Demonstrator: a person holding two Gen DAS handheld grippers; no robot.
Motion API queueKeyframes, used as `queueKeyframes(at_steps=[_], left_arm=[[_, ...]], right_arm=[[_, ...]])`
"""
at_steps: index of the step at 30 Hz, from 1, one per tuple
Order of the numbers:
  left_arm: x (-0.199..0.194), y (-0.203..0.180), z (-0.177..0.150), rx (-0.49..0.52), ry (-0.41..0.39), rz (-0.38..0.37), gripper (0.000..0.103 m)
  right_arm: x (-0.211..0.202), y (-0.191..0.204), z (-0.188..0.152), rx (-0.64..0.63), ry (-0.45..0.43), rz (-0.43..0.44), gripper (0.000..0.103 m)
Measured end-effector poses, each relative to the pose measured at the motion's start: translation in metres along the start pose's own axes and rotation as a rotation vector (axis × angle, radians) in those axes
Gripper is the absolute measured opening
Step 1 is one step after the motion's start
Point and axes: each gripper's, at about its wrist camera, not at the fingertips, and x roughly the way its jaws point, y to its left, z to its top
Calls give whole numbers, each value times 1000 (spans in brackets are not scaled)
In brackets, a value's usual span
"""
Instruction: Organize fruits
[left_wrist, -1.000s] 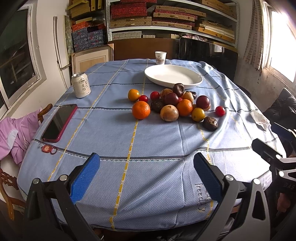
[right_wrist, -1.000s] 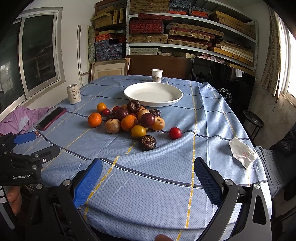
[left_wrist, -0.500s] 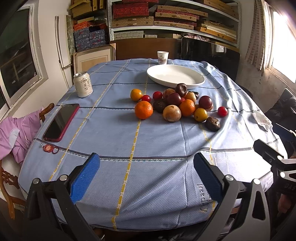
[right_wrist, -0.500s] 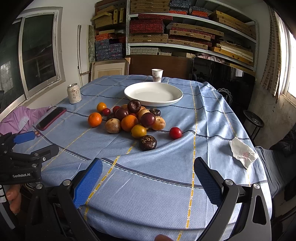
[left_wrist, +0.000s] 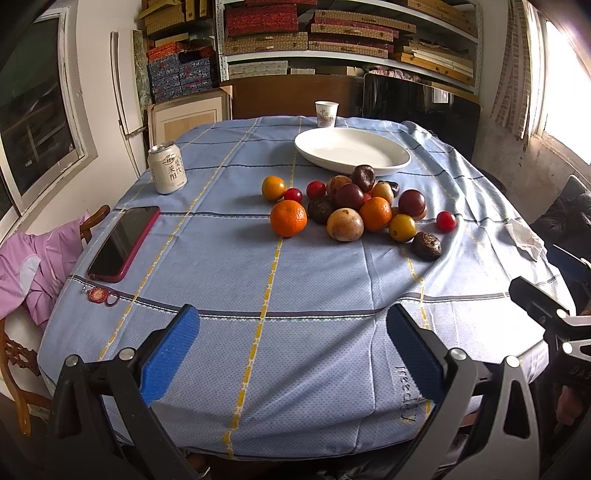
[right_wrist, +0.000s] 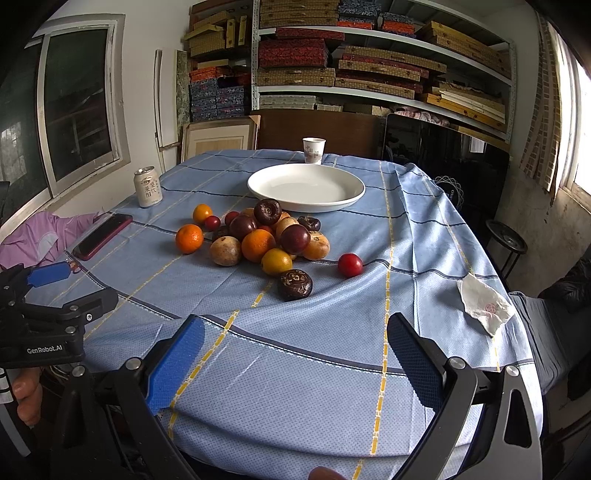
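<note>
You hold both grippers wide apart over the near table edge

Your left gripper (left_wrist: 291, 354) and right gripper (right_wrist: 295, 358) grip nothing; the fruit pile (right_wrist: 258, 236) sits at frame centre, just below the empty white plate (right_wrist: 306, 186)

A pile of fruits (right_wrist: 264, 236) sits mid-frame on the tabletop (right_wrist: 332, 350), just below an empty white plate (right_wrist: 306, 186); the right hand-held gripper (right_wrist: 295, 360) gapes wide at the bottom.

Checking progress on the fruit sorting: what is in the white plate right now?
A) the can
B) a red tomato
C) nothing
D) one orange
C: the plate shows only bare white inside, while the fruit pile sits on the cloth in front of it.
</note>
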Motion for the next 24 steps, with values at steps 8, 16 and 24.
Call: queueKeyframes(at_steps=[8, 16, 24], left_arm=[[0, 0, 0, 2, 3, 1, 99], [0, 1, -1, 2, 3, 0, 99], [1, 3, -2, 1, 6, 2, 99]], right_arm=[[1, 0, 0, 0, 0, 0, 100], [1, 1, -1, 0, 0, 0, 100], [2, -1, -1, 8, 0, 10, 100]])
